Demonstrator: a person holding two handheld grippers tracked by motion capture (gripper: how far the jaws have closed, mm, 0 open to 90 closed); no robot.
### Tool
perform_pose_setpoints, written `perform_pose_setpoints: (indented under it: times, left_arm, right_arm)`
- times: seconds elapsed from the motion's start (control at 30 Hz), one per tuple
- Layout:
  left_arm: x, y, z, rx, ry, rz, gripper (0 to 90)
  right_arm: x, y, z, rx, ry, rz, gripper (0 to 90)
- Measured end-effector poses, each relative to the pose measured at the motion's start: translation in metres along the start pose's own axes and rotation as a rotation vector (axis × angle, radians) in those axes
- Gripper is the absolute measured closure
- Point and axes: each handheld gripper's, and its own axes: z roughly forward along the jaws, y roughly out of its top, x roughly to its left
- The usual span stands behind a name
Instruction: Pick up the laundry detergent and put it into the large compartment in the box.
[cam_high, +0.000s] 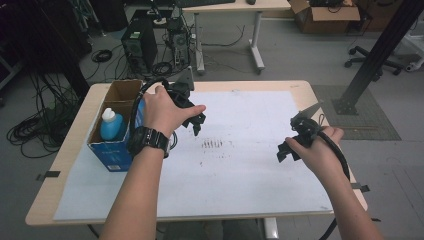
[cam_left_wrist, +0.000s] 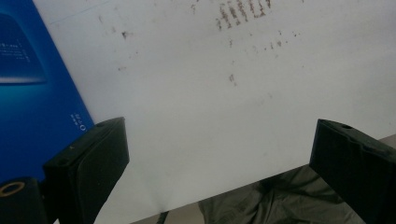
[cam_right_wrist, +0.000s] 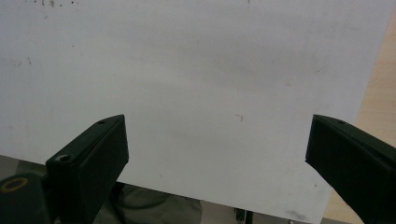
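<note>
Left gripper: jaws spread wide, nothing between them; held above the sheet just right of the box.
Right gripper: jaws spread wide, empty; held over the sheet's right part, near the table edge.
Left hand: wraps the gripper body; black watch on the wrist.
Box: blue, open-topped, at the table's left side, resting on the sheet's left edge.
Bottle: blue with white cap, upright inside the box.
Sheet: white, covers most of the table; dark smudges near its centre.
Floor: computer tower and cables beyond the table.
</note>
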Motion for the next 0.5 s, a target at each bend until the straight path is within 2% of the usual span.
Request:
perform_pose_setpoints:
  times: [0.5]
  left_arm:
    - [0.0004,-0.0020,-0.0014,-0.006,0.008,-0.002,5.0]
  right_arm:
    - [0.0024,-0.0007,-0.0017,-0.002,-0.002,0.001,6.0]
